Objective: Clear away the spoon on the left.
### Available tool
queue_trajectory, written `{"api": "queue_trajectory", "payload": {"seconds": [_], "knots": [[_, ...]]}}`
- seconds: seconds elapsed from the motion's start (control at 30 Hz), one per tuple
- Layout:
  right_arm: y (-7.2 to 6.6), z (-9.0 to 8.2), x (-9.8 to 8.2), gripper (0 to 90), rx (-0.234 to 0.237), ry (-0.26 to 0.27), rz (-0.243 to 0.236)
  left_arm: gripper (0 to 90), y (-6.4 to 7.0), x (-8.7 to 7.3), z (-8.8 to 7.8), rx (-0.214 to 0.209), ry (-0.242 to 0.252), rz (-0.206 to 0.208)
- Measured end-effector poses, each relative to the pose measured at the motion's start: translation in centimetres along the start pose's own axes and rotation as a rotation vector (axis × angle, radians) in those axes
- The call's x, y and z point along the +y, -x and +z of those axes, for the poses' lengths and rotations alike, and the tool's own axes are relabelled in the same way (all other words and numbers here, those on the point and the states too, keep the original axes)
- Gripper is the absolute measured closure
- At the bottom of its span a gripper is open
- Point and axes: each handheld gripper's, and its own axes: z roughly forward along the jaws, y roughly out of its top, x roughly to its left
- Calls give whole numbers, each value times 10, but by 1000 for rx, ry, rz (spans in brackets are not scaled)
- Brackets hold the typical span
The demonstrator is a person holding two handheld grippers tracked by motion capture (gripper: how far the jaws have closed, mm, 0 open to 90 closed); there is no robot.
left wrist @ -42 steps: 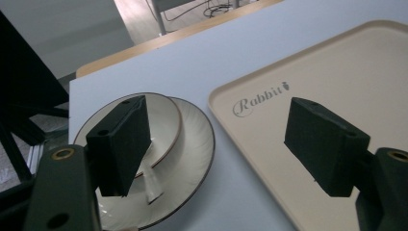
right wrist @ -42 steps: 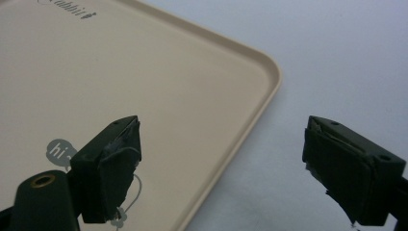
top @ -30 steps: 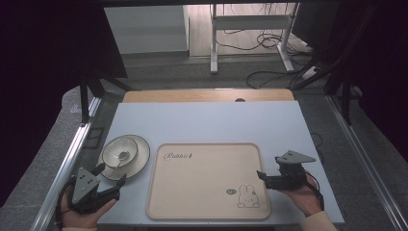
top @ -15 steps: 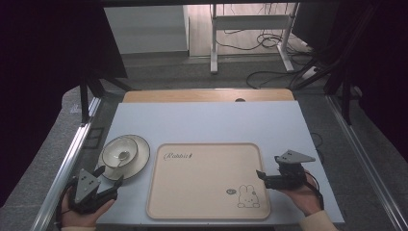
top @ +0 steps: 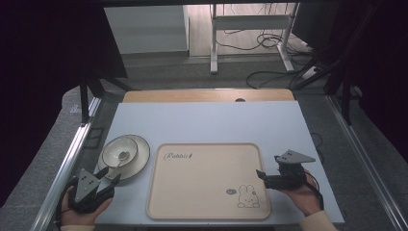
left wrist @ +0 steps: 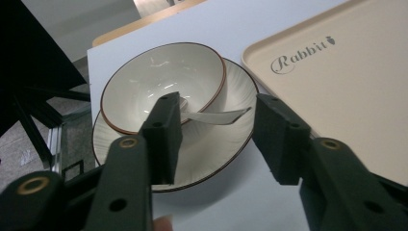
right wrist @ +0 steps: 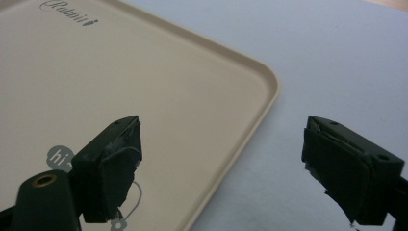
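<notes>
Left tool (left wrist: 216,139), jaws just closing, points at spoon (left wrist: 216,116).

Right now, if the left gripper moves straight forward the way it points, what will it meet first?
Probably the near rim of the ribbed plate, just ahead of the left gripper. Its jaws have been closing, with nothing between them. The spoon handle and bowl lie beyond; depth is unclear.

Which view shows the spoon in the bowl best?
Left gripper view: the spoon lies close up, its handle sticking out over the bowl rim above the plate, seen between the left gripper jaws. The high view shows the spoon small, with little detail. The right gripper view looks at the tray corner and the table.
</notes>
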Motion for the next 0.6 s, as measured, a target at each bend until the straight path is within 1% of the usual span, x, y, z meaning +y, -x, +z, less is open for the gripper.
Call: {"api": "queue_trajectory", "payload": {"seconds": [0.2, 0.33, 0.6], "knots": [[0, 1, 0, 140, 3, -6, -1, 650, 3, 1, 2, -1, -7, 22], [0, 1, 0, 140, 7, -12, 0, 682, 5, 2, 3, 9, -5, 35], [-1, 2, 0, 140, 5, -15, -1, 764, 4, 2, 3, 27, -4, 27]]}}
